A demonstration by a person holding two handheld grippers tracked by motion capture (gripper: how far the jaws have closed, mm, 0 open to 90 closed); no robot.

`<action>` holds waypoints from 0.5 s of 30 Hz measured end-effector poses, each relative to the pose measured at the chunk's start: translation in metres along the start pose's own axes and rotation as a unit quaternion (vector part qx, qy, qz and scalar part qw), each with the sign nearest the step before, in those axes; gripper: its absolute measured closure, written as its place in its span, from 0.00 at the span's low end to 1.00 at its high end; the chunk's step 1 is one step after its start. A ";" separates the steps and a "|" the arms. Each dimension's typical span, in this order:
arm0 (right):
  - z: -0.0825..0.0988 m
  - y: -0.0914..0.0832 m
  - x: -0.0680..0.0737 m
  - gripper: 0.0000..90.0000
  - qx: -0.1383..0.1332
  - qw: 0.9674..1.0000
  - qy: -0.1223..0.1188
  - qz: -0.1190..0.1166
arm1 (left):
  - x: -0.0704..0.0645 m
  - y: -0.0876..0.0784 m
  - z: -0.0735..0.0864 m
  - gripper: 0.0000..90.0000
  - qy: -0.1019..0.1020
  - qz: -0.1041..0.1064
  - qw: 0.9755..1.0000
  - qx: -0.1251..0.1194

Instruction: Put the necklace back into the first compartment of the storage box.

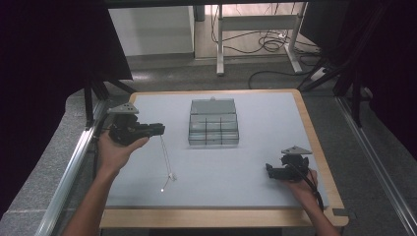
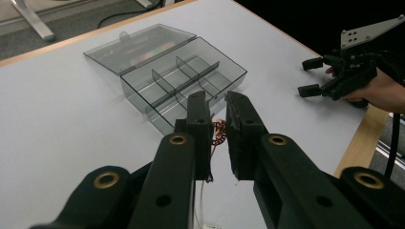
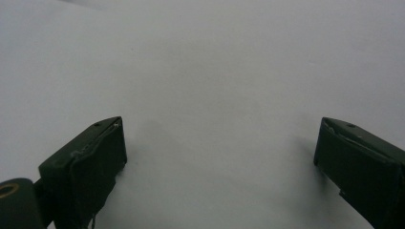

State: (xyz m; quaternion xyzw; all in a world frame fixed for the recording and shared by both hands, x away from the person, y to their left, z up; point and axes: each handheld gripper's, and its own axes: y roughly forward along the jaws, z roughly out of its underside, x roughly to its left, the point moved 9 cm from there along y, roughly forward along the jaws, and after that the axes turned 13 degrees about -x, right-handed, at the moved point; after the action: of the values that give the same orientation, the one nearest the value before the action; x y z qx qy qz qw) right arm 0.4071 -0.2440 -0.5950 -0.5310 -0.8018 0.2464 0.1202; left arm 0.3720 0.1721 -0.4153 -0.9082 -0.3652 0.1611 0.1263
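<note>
My left gripper is held above the table's left side, shut on a thin white cable. The cable hangs from the jaws and its lower end lies on the table. In the left gripper view a reddish coiled piece sits between the nearly closed jaws of that gripper, and the white cable drops below them. A clear grey compartment box stands mid-table with its lid open and lying back. My right gripper rests open on the table at the front right, nothing between its jaws.
The white table mat has a wooden rim. The box's compartments look empty; its lid has something coloured showing through it. Desk legs and floor cables lie beyond the far edge. The right gripper is at the table's edge.
</note>
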 end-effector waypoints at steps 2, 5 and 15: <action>0.000 0.000 0.000 0.04 0.000 1.000 0.001 0.000 | 0.000 -0.002 -0.005 0.90 0.001 0.001 1.000 -0.003; 0.000 0.000 0.000 0.04 0.000 1.000 0.001 0.000 | 0.000 -0.003 -0.010 0.90 0.002 -0.001 1.000 -0.005; 0.000 0.000 0.000 0.04 0.000 1.000 0.001 0.000 | -0.001 -0.009 -0.032 0.90 0.009 -0.003 1.000 -0.018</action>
State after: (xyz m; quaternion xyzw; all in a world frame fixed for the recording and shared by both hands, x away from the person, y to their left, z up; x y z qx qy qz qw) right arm 0.4071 -0.2440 -0.5950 -0.5311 -0.8016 0.2465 0.1209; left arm 0.3779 0.1743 -0.3825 -0.9105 -0.3700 0.1458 0.1136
